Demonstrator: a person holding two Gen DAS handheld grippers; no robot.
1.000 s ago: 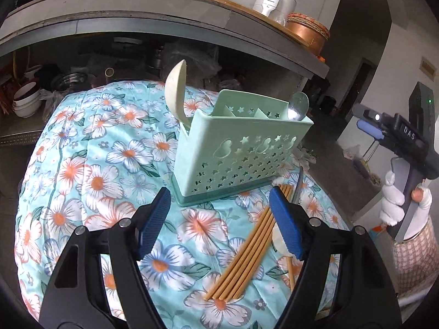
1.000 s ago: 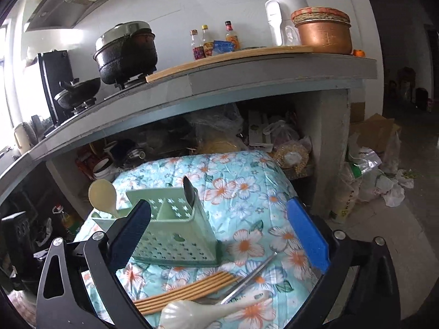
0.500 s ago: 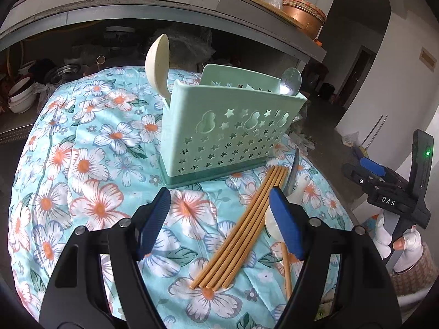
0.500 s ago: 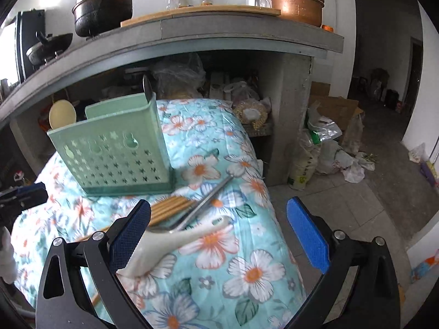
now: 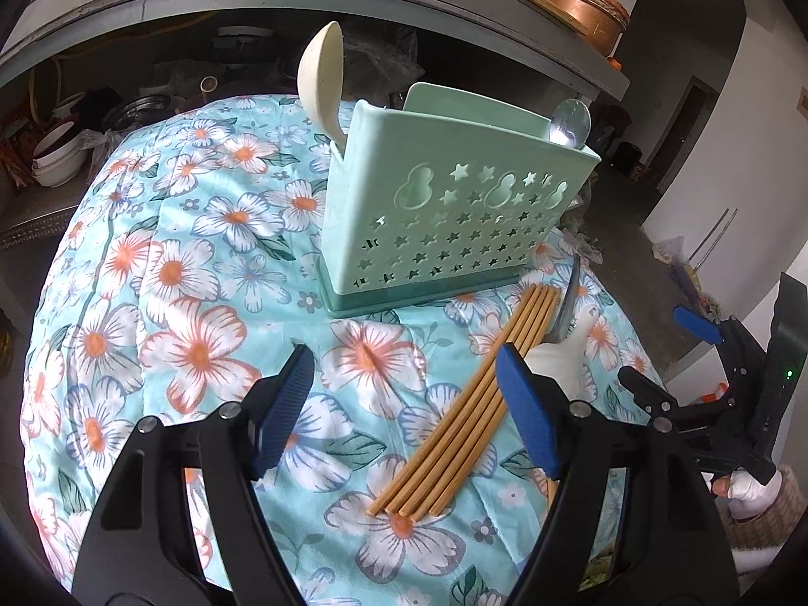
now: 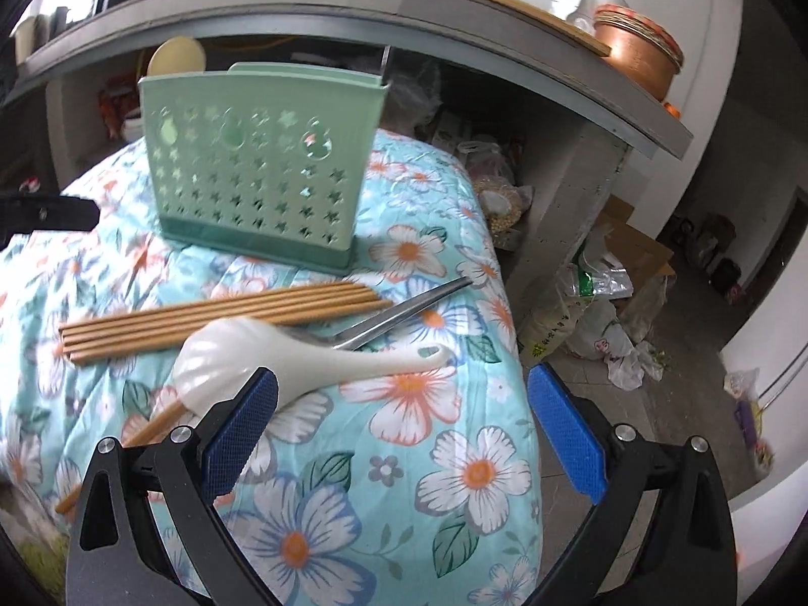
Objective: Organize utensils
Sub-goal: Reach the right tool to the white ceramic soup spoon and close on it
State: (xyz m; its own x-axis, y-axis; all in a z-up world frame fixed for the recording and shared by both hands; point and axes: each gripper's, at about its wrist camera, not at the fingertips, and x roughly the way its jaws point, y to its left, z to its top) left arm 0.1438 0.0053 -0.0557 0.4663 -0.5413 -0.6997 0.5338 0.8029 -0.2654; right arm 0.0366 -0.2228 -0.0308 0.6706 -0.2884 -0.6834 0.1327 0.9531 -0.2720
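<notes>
A mint-green utensil holder (image 5: 454, 212) (image 6: 262, 171) stands on the floral cloth. A cream spoon (image 5: 320, 81) and a metal spoon (image 5: 570, 123) stick out of it. In front lies a bundle of several wooden chopsticks (image 5: 469, 404) (image 6: 227, 318), a white ceramic spoon (image 6: 303, 358) and a metal utensil (image 6: 404, 313). One stray chopstick (image 6: 126, 449) lies nearer me. My left gripper (image 5: 404, 358) hovers open over the cloth, left of the chopsticks. My right gripper (image 6: 404, 379) is open and low, its left finger over the ceramic spoon's bowl.
The cloth-covered table (image 6: 480, 480) drops off at the right. Behind runs a concrete counter (image 6: 454, 15) with a copper pot (image 6: 636, 55) and a white kettle (image 6: 575, 0). Plastic bags (image 6: 601, 323) lie on the floor. Bowls (image 5: 55, 161) are stacked under the counter.
My right gripper has sunk toward the table and rolled, so the ceramic spoon and chopsticks are now close under it. The left gripper has tipped slightly downward and hardly moved.
</notes>
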